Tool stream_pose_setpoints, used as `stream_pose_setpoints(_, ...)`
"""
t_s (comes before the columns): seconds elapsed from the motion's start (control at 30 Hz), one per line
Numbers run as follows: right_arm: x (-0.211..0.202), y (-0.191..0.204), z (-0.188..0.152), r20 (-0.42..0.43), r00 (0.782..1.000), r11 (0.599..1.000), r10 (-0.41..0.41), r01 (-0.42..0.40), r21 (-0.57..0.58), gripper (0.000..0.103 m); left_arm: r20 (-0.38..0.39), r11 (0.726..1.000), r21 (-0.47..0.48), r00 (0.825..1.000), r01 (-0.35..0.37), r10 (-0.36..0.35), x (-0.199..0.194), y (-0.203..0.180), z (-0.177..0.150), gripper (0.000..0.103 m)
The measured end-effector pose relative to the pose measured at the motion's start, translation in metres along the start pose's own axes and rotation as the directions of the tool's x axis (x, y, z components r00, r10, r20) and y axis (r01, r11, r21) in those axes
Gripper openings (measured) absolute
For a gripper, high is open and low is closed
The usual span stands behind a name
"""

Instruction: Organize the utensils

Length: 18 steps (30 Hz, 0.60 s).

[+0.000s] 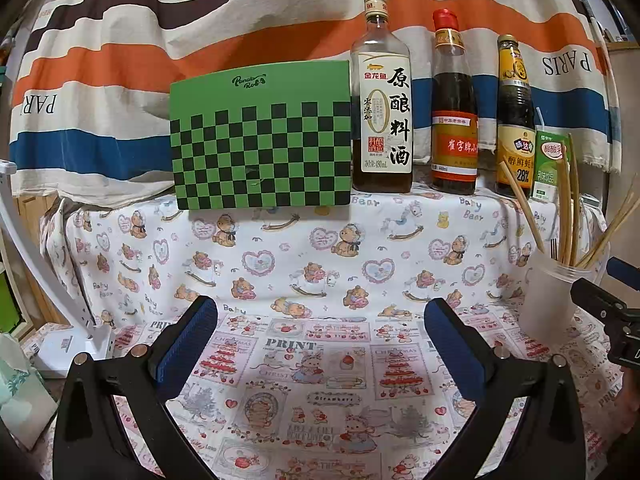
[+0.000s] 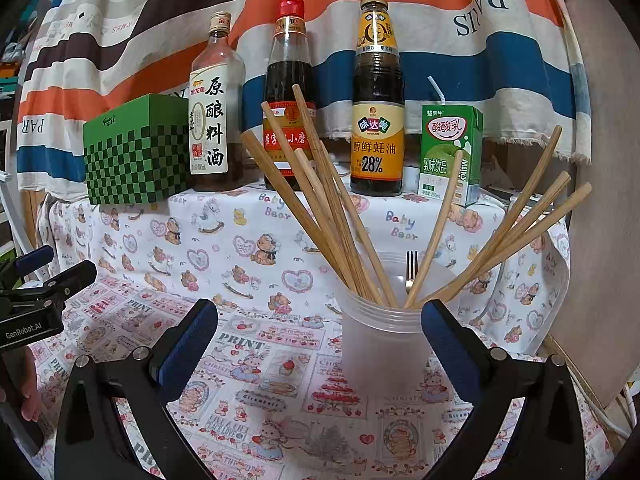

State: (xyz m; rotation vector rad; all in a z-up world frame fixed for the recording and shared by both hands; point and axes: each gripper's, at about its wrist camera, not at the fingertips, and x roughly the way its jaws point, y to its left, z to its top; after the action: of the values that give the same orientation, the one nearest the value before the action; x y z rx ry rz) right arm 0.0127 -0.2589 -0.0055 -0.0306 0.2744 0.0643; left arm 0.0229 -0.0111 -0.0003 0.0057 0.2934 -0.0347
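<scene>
Wooden chopsticks (image 2: 320, 216) and a metal fork (image 2: 411, 270) stand fanned upright in a frosted plastic cup (image 2: 380, 344) at 1 o'clock from the nearer right gripper (image 2: 320, 338), fingers wide and empty; left gripper (image 1: 320, 336) likewise wide

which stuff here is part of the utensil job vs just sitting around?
Part of the job:
- chopsticks
- fork
- frosted plastic cup holding them
- right gripper, open, near the cup
- left gripper, open, holding nothing

Just sitting around:
- three sauce bottles
- milk carton
- green checked box
- striped backdrop cloth
</scene>
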Motion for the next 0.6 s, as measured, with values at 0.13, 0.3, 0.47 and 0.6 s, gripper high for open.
stream_pose_setpoints(0.13,0.0000,-0.0001,0.0001,-0.001,1.000,1.000,0.000,0.000,0.000,0.103,0.000,1.000,0.000,1.000,0.000,0.000,-0.0001,-0.0002,0.0002,0.103)
stream_pose_setpoints(0.3,0.0001,0.0000,0.0002,-0.001,1.000,1.000,0.001,-0.001,0.000,0.103,0.001,1.000,0.000,1.000,0.001,-0.001,-0.0003,0.0000,0.0005,0.103)
stream_pose_setpoints(0.47,0.0000,0.0000,0.0001,-0.001,1.000,1.000,0.000,0.000,0.000,0.103,-0.001,1.000,0.001,1.000,-0.001,0.001,-0.0006,0.0006,0.0005,0.103)
stream_pose_setpoints(0.6,0.0004,0.0001,0.0003,-0.001,1.000,1.000,0.001,-0.001,0.000,0.103,-0.002,1.000,0.001,1.000,-0.001,0.001,-0.0002,0.0005,0.0005,0.103)
